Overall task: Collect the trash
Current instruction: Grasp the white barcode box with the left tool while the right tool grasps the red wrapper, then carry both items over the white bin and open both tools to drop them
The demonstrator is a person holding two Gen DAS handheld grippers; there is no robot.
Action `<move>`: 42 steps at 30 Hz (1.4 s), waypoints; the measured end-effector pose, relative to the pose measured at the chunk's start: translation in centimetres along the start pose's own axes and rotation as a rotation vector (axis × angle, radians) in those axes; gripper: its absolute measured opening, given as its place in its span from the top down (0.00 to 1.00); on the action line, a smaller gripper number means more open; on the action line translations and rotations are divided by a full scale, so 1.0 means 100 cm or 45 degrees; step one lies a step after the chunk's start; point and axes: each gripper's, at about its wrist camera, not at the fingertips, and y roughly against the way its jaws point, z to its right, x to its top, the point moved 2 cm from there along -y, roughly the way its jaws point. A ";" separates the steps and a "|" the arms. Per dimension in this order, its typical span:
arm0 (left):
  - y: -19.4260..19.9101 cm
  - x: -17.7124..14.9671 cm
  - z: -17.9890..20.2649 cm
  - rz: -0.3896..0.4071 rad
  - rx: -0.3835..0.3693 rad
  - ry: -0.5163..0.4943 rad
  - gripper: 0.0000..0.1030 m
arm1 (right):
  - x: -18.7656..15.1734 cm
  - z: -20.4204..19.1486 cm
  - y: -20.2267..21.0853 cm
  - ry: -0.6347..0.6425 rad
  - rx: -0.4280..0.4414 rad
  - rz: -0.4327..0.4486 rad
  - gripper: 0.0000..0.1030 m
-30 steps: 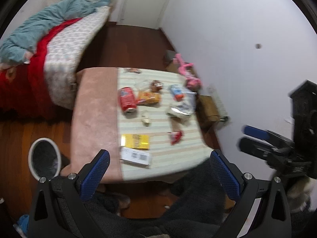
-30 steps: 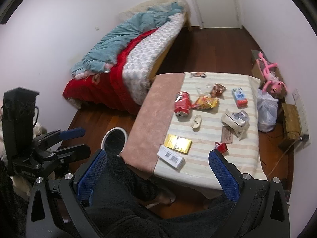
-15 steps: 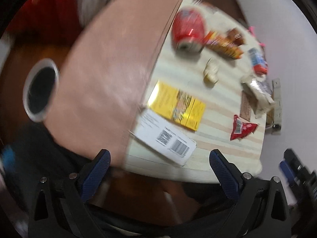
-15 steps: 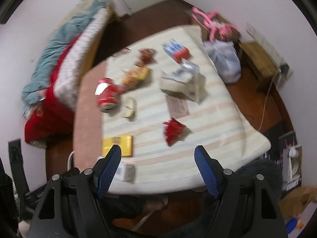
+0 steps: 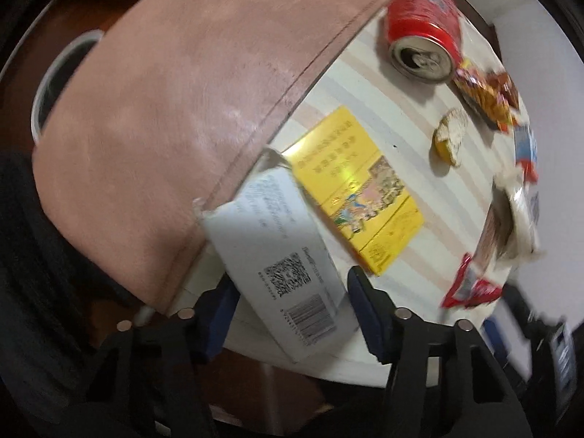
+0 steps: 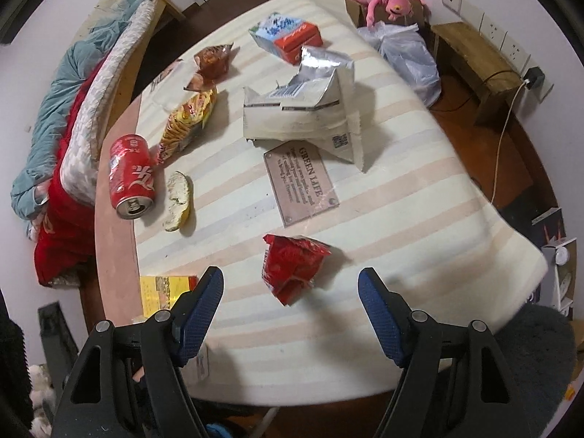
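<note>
A striped table holds scattered trash. In the left wrist view my left gripper is open, its jaws on either side of the near end of a white box with a barcode, at the table's front edge. A yellow box lies beside it. In the right wrist view my right gripper is open just above a crumpled red wrapper. A red can, a bread piece, a noodle packet and a torn white carton lie farther back.
A white-rimmed bin stands on the floor left of the table. A brown card, a blue and red carton and a brown snack bag lie on the table. A bed, a plastic bag and a wooden bench surround it.
Both grippers have dropped toward the table. The left has closed in around the white box and narrowed its jaws. The right has come down over the red wrapper.
</note>
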 end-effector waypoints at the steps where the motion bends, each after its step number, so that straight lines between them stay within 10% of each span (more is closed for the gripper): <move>1: 0.002 0.002 -0.001 0.005 0.022 -0.055 0.49 | 0.001 -0.001 -0.003 -0.001 0.005 -0.003 0.25; 9: 0.021 0.020 -0.005 0.043 0.274 -0.561 0.50 | 0.005 -0.008 -0.033 0.007 0.004 -0.030 0.38; 13: 0.018 0.028 -0.010 -0.003 0.243 -0.508 0.50 | 0.007 -0.014 -0.042 0.036 -0.020 -0.039 0.51; 21: 0.062 0.012 -0.014 0.262 0.298 -0.548 0.57 | -0.001 -0.038 -0.043 0.166 -0.080 -0.010 0.77; 31: 0.154 -0.025 -0.004 0.651 0.288 -0.672 0.57 | -0.022 -0.063 0.008 0.302 -0.081 0.106 0.77; 42: 0.203 0.032 -0.062 0.845 0.125 -0.598 0.57 | -0.062 -0.155 0.078 0.483 0.095 0.252 0.77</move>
